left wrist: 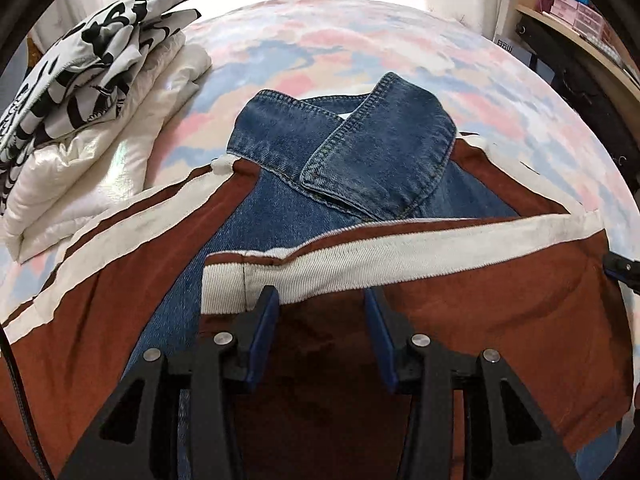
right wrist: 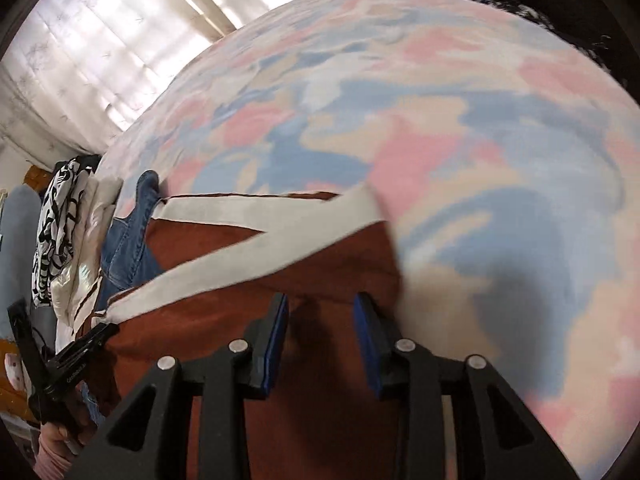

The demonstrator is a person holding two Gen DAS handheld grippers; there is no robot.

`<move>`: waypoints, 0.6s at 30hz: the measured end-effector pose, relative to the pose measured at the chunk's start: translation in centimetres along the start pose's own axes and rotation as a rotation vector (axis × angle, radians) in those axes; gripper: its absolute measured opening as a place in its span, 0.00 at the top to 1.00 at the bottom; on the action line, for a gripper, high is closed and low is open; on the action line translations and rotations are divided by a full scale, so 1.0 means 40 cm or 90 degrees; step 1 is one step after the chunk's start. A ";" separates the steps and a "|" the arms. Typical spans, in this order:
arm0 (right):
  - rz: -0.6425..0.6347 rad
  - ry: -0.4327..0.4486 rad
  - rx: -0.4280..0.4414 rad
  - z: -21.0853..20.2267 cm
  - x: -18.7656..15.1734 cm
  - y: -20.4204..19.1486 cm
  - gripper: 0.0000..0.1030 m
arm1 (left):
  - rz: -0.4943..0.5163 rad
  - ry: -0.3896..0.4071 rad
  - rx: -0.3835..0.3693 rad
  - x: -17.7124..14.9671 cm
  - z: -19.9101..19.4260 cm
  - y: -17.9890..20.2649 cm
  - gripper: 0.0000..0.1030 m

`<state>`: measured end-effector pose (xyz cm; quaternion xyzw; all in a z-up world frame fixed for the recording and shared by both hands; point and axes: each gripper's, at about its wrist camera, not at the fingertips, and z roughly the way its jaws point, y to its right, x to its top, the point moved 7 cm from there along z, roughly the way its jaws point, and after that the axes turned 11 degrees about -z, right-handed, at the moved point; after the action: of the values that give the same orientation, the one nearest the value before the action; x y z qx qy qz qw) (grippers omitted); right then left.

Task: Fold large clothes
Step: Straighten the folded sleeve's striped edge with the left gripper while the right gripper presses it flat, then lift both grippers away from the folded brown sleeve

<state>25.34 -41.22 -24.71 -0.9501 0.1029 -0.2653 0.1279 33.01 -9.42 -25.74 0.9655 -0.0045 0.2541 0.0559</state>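
A denim jacket (left wrist: 304, 216) with rust-brown sleeves (left wrist: 500, 280) and white stripes (left wrist: 400, 256) lies on the pastel bedspread (left wrist: 320, 52), collar (left wrist: 380, 152) away from me. The right sleeve is folded across the front. My left gripper (left wrist: 320, 300) is open, its blue-padded fingers (left wrist: 266, 320) over the brown fabric at the sleeve's white band. My right gripper (right wrist: 320, 308) is open over the brown sleeve (right wrist: 248, 320) near its outer edge. The left gripper also shows in the right wrist view (right wrist: 92, 340), at the striped edge. Denim shows in the right wrist view (right wrist: 128, 248).
A stack of folded clothes, a black-and-white printed one (left wrist: 80, 68) on a cream padded one (left wrist: 100, 168), sits at the bed's left. Curtains (right wrist: 100, 60) hang behind the bed. A wooden shelf (left wrist: 580, 36) with boxes stands at the right.
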 end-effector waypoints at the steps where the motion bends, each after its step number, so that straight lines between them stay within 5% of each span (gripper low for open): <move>1: 0.001 -0.007 0.006 -0.013 -0.010 -0.001 0.66 | -0.004 0.002 -0.003 -0.004 -0.016 0.003 0.58; 18: -0.073 0.025 0.074 -0.286 -0.203 -0.213 0.61 | 0.034 0.110 -0.080 -0.155 -0.421 0.021 0.55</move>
<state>13.53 -33.19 -16.60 -0.9400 0.0353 -0.2964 0.1654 19.30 -8.50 -14.14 0.9342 -0.0415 0.3367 0.1098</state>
